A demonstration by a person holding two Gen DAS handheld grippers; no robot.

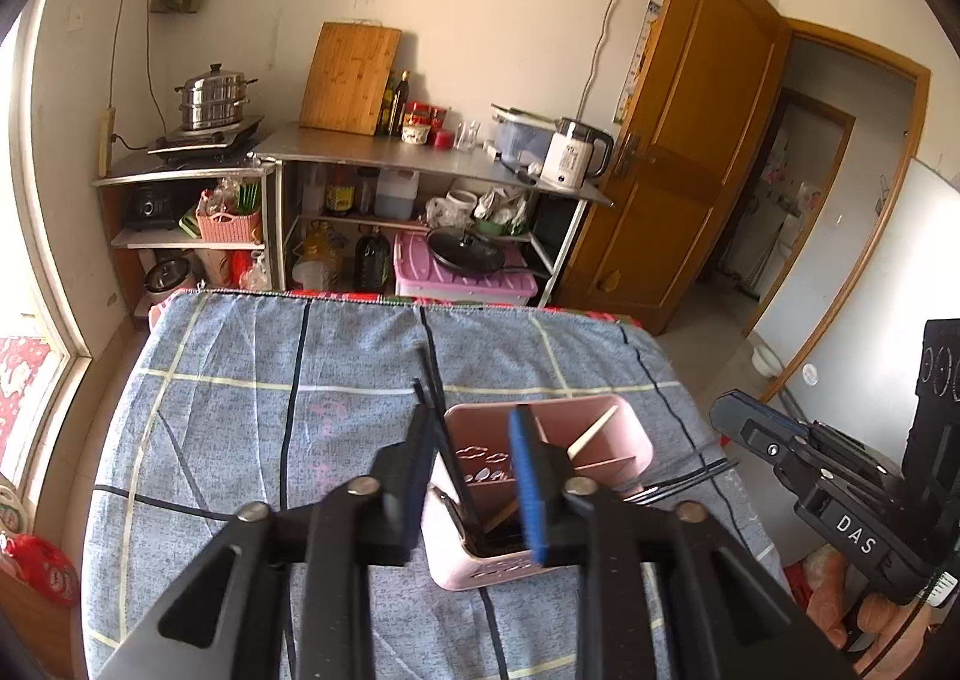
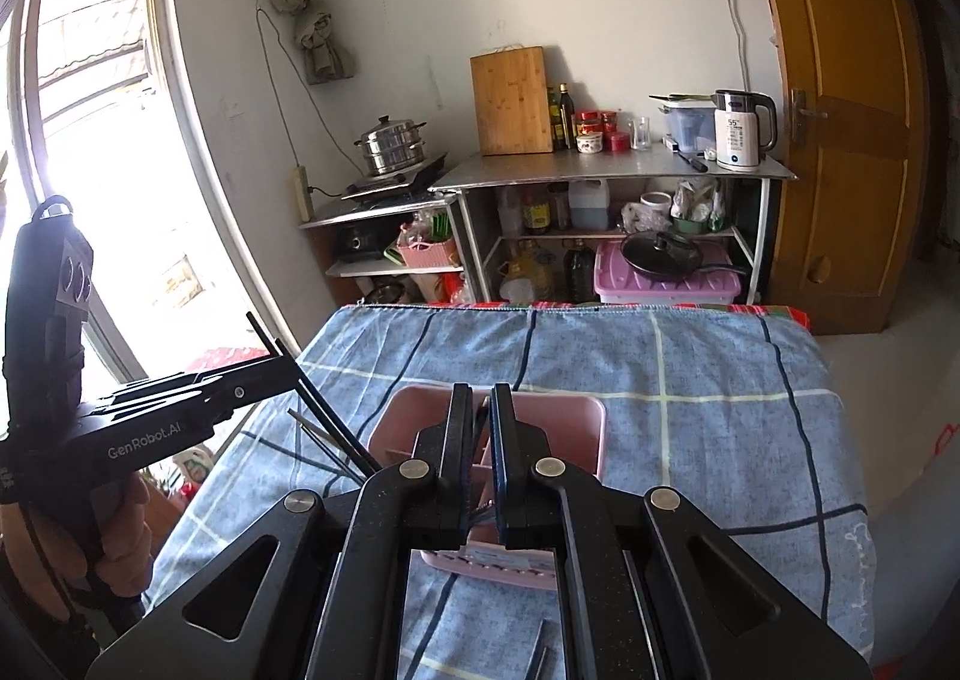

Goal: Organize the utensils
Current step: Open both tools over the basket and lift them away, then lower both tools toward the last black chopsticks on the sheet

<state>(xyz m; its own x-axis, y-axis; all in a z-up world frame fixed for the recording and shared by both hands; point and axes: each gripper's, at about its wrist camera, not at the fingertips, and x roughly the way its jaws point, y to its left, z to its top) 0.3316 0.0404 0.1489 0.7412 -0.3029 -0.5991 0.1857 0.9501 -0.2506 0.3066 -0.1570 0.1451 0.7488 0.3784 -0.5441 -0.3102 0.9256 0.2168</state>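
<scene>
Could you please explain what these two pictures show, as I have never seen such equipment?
There is no robot: a person holds a two-finger gripper in each hand. Each picture comes from a wide-angle camera on one gripper, looking along its fingers. The left wrist view shows the left gripper, jaws apart, over a pink utensil caddy on a blue checked cloth. Dark chopsticks stand in the caddy between those open fingers, not clamped. What looks like a fork lies beside the caddy. The right wrist view shows the right gripper, jaws almost together above the caddy; whether it grips anything is unclear.
</scene>
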